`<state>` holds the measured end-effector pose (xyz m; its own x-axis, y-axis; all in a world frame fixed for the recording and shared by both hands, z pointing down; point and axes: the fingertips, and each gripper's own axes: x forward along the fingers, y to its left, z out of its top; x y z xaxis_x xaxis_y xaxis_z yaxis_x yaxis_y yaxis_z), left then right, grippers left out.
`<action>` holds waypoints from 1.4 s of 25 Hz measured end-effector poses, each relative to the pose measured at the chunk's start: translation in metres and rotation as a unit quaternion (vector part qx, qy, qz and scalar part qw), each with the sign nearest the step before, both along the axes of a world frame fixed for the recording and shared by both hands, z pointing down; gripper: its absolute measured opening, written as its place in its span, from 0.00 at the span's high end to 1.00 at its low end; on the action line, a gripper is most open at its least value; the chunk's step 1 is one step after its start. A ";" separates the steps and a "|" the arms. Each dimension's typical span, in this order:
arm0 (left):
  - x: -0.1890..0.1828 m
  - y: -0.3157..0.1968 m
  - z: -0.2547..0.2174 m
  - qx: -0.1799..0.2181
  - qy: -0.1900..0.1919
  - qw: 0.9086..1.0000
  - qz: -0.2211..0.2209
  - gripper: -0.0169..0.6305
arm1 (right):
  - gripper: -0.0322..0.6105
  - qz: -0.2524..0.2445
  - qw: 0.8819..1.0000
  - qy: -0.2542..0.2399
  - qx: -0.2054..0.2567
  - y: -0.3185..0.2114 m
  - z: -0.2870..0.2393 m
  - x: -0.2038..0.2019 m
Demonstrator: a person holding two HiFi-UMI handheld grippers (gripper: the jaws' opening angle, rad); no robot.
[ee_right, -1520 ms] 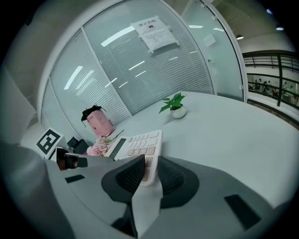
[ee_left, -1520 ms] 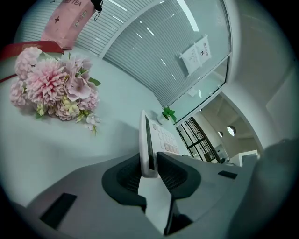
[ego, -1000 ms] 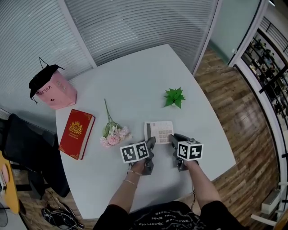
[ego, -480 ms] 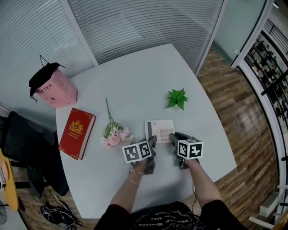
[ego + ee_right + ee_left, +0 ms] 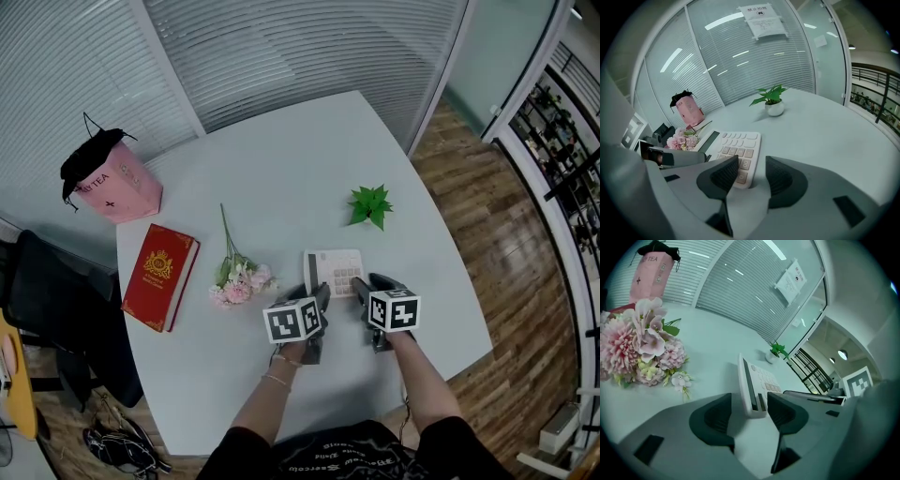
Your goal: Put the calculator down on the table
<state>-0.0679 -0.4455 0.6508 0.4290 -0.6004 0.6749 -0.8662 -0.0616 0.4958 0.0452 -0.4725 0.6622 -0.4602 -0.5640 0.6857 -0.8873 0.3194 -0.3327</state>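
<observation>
The white calculator lies flat on the pale table, near its front edge. My left gripper is at the calculator's near left corner and my right gripper at its near right corner. In the left gripper view the calculator has its corner between the jaws of the left gripper; they are opening and the left pad stands clear of it. In the right gripper view the right gripper is opening too, with a gap beside the calculator.
A bunch of pink flowers lies just left of the calculator. A red book and a pink bag are further left. A small potted plant stands behind the calculator. The table's front edge runs close behind my hands.
Both grippers' jaws have spread apart from the calculator's corners. The left gripper's marker cube has rolled slightly. The calculator stays flat on the table.
</observation>
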 end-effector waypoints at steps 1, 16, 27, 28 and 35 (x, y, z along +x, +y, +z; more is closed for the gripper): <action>0.000 0.001 -0.001 0.002 0.000 1.000 -0.003 0.57 | 0.61 0.001 1.000 -0.003 0.005 0.000 -0.002 0.000; -0.003 0.057 -0.067 0.095 -0.032 0.994 0.051 0.47 | 0.48 -0.066 0.987 0.031 0.143 0.048 -0.089 -0.008; -0.008 0.138 -0.124 0.187 -0.053 0.978 0.073 0.47 | 0.49 -0.092 0.972 0.036 0.214 0.130 -0.149 -0.009; -0.008 0.147 -0.129 0.193 -0.052 0.977 0.075 0.47 | 0.49 -0.093 0.970 0.035 0.221 0.137 -0.154 -0.009; 0.001 0.205 -0.150 0.229 -0.050 0.968 0.093 0.47 | 0.49 -0.095 0.959 0.033 0.264 0.192 -0.182 -0.007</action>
